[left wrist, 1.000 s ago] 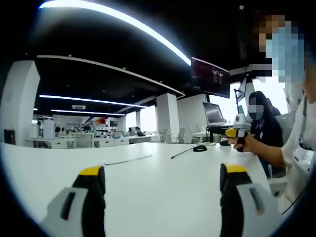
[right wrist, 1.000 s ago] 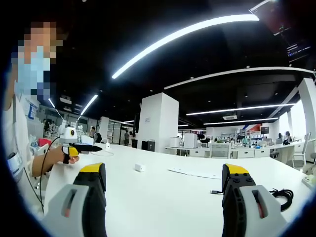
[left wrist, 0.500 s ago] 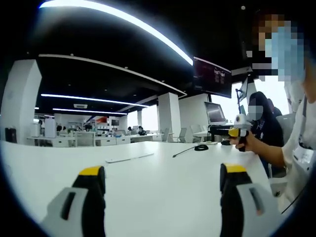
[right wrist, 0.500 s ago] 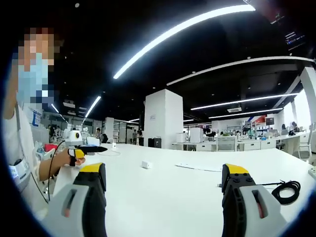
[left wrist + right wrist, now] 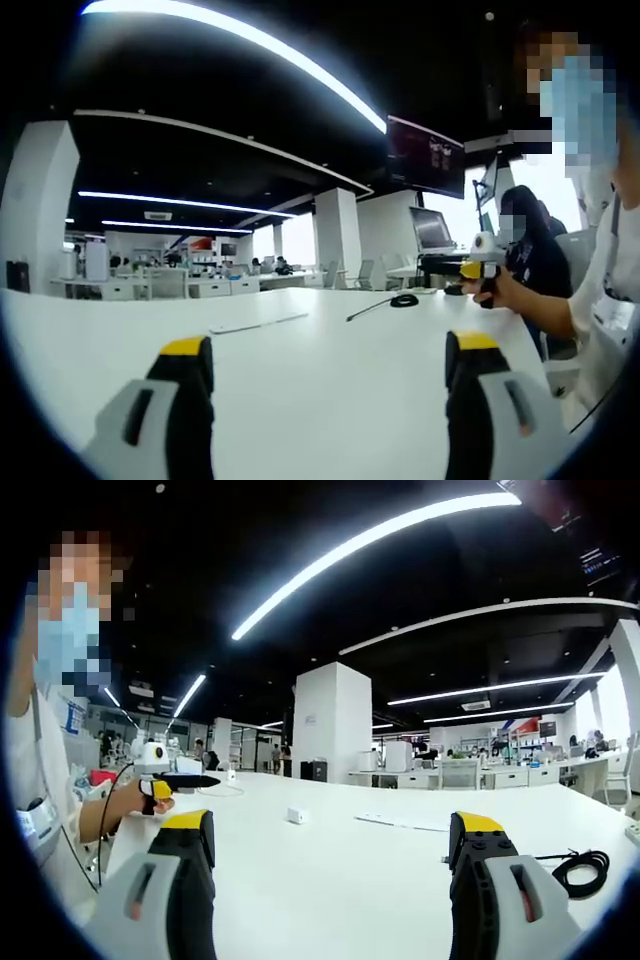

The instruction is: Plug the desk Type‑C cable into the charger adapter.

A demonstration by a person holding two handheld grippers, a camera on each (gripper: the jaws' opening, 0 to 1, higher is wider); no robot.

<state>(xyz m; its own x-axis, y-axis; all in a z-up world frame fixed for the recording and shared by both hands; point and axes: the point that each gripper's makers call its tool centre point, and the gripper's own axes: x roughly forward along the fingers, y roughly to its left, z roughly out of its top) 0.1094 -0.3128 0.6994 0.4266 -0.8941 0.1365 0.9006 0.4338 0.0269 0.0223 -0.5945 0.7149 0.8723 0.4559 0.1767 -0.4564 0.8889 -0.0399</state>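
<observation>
White tabletop (image 5: 330,880) in open office. Both grippers (image 5: 330,350) (image 5: 330,825) hover, fingers spread and empty. Adapter (image 5: 295,815) at 12 o'clock, Type-C cable (image 5: 580,865) at 3 o'clock; approach apparently pending.

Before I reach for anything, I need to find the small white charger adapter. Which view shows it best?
The right gripper view: the charger adapter sits as a small white block on the bare white desk, left of centre, with the coiled black cable far to its right. In the left gripper view I can't make out the adapter; the cable lies there.
</observation>
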